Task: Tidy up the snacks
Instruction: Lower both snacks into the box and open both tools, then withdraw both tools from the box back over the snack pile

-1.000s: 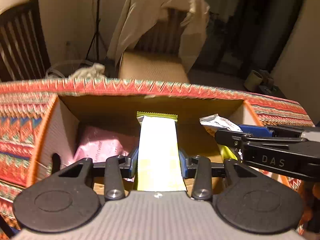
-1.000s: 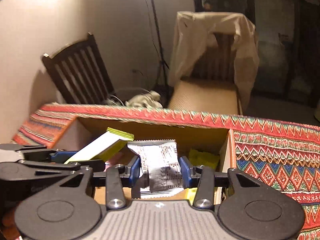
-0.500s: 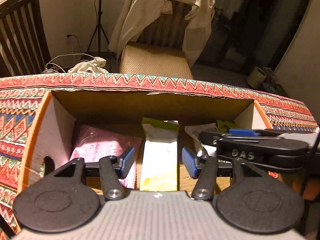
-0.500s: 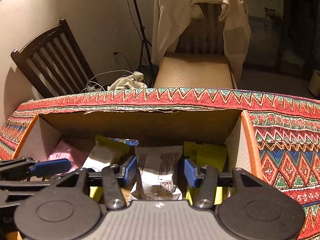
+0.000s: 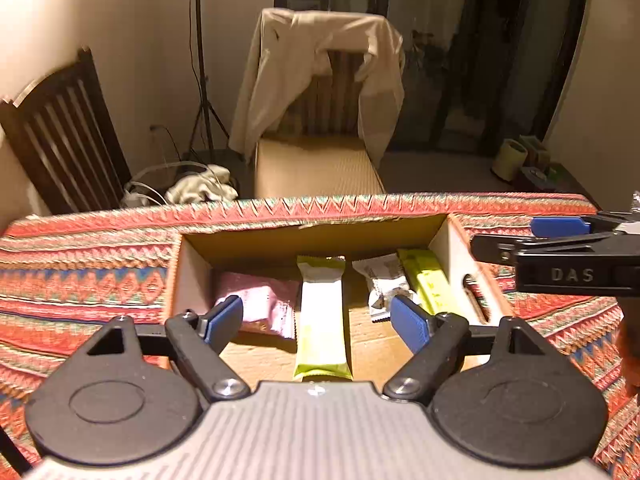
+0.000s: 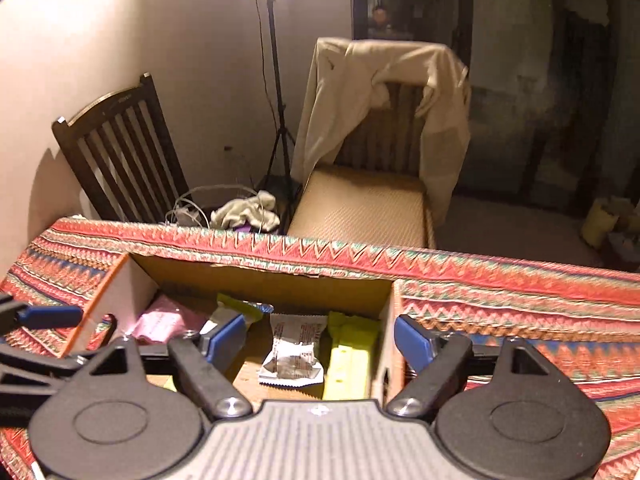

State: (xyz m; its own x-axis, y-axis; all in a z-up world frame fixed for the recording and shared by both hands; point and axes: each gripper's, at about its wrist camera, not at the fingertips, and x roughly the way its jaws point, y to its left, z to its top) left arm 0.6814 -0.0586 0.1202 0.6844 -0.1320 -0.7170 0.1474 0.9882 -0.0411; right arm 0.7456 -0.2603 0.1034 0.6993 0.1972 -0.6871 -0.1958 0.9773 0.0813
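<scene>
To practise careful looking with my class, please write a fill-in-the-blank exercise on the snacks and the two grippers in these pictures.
1. The snacks lie inside a cardboard ____ on the patterned tablecloth.
2. The packet nearest the left wall of the box is ____ in colour.
3. The left gripper is ____, with the long pale bar lying free below it.
4. The right gripper holds ____; the silver packet lies in the box.

Missing words: box; pink; open; nothing
</scene>
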